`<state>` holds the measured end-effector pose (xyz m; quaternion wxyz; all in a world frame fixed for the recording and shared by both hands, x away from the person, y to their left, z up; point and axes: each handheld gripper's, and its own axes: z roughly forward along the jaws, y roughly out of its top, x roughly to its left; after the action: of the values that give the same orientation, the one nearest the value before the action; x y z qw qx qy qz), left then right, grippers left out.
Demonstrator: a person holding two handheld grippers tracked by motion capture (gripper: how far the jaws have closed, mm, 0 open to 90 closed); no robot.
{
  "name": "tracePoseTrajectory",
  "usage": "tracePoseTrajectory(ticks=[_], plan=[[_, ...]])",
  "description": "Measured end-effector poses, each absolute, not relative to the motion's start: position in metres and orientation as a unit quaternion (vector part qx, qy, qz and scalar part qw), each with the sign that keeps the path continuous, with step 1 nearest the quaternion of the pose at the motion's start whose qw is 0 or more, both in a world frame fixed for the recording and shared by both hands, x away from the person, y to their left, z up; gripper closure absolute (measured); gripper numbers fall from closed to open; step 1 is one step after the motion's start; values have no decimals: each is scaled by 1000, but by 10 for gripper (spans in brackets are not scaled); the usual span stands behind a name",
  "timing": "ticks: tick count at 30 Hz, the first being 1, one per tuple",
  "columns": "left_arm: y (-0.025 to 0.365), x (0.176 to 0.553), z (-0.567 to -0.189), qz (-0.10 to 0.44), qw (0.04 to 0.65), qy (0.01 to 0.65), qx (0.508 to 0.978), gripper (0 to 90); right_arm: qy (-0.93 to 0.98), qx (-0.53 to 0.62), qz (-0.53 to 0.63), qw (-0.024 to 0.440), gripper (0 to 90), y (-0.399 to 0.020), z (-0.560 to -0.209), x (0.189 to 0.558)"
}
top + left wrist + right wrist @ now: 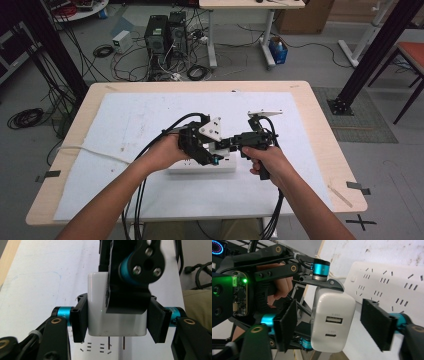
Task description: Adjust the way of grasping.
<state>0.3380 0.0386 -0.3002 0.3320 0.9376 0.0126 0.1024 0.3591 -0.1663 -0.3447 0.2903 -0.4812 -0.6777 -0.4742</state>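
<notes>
Grey floor [310,65], tangled cables [165,65], computer towers [167,32]

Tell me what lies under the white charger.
Under the white charger, its two prongs hang above the white power strip and its slots, apparently not yet inserted. The left gripper clamps the charger. The strip's far part is covered.

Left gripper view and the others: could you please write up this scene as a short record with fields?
Held item: white USB charger
Left gripper: shut on the charger's narrow sides
Right gripper: open, pads flanking the charger with gaps
Below charger: white power strip lying on the table
Prongs: two, pointing down at the strip, exposed, not fully seated
Charger ports: two on the end face, nothing plugged in
</notes>
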Motion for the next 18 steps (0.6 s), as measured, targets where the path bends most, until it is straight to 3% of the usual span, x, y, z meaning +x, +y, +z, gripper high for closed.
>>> tracePoseTrajectory(ticks=[10, 13, 18], plan=[[37, 337, -301, 108, 331, 11, 937, 425, -677, -484, -466, 301, 462, -164, -346, 359], [37, 337, -301, 110, 329, 8, 938, 425, -677, -485, -466, 298, 553, -163, -346, 359], [37, 337, -302, 115, 330, 15, 937, 421, -670, -490, -469, 302, 607, -164, -347, 361]])
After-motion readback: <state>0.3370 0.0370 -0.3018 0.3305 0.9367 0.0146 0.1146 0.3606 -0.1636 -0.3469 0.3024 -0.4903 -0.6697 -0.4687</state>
